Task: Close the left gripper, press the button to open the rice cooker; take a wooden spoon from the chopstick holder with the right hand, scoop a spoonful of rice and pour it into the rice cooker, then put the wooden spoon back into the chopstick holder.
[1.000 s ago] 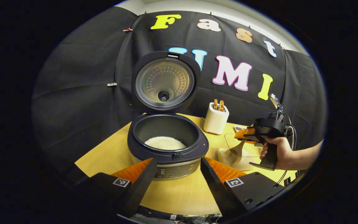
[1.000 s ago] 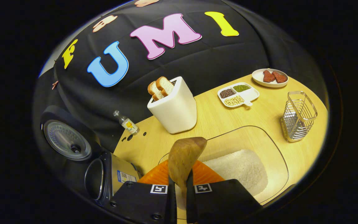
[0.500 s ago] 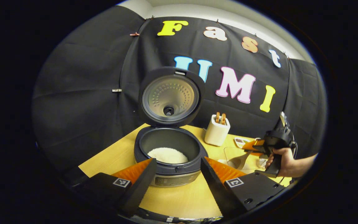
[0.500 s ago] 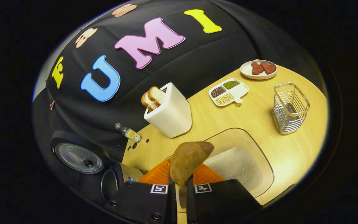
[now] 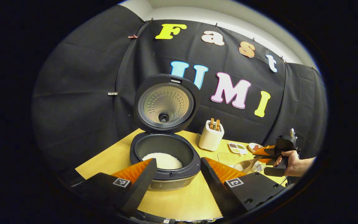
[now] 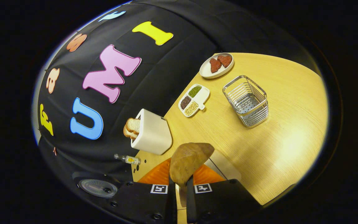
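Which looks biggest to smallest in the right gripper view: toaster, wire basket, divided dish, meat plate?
1. toaster
2. wire basket, nearly as large
3. and 4. divided dish and meat plate: too alike to rank, and both sit farther from the camera.

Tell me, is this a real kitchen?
Probably not. It looks like a pretend kitchen set up in a booth: a rice cooker, a toaster with bread and a wire basket stand on a wooden table against a black cloth wall.

Wooden spoon (image 6: 189, 161) matt, brown; chopstick holder (image 6: 246, 100) shiny wire metal; table (image 6: 275, 137) pale wood grain, slight gloss; rice cooker (image 5: 166, 155) lid inner brushed metal
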